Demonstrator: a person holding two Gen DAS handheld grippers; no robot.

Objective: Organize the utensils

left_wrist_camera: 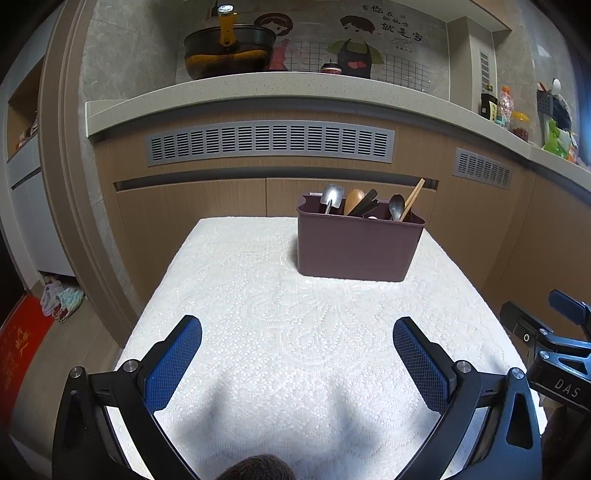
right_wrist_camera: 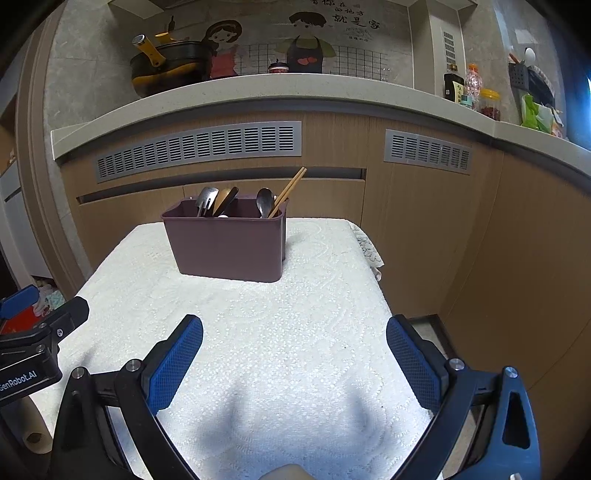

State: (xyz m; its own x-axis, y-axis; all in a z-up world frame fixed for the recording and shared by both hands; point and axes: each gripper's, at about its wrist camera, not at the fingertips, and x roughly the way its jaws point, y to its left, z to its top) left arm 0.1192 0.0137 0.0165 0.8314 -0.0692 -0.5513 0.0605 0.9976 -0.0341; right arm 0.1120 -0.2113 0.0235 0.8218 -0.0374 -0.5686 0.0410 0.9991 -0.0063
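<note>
Utensil holder [left_wrist_camera: 356, 243]: rectangular plastic bin, dull maroon, rounded corners, a notch in the rim at its left end. Standing upright on the far part of a table covered by a white embossed cloth [left_wrist_camera: 295, 332], close to the wooden cabinet fronts [left_wrist_camera: 192, 206].

Contents, protruding above the rim:
- Small metal shovel-shaped spoon [left_wrist_camera: 332, 195], left end.
- Wooden spoon [left_wrist_camera: 353, 201], beside it, with dark handles [left_wrist_camera: 365, 205] leaning across.
- Metal spoon [left_wrist_camera: 396, 206], bowl up, right end.
- Wooden chopsticks [left_wrist_camera: 413, 199], tilted to the right, tallest item.

Internal compartments not discernible.

Left gripper [left_wrist_camera: 297, 339]: blue textured pads [left_wrist_camera: 173, 365] spread wide, nothing between them, held above the near half of the cloth, well apart from the holder.

Right gripper [right_wrist_camera: 294, 339]: likewise spread wide and empty, above the near cloth; holder ahead and to the left in this view.

Readable markings: "DAS" in white on the black body at the right edge of the left wrist view; "GenRobot.AI" on the black body at the left edge of the right wrist view. Chinese characters on the wall decal [right_wrist_camera: 347, 18] with two cartoon figures, too small to transcribe reliably.
</note>
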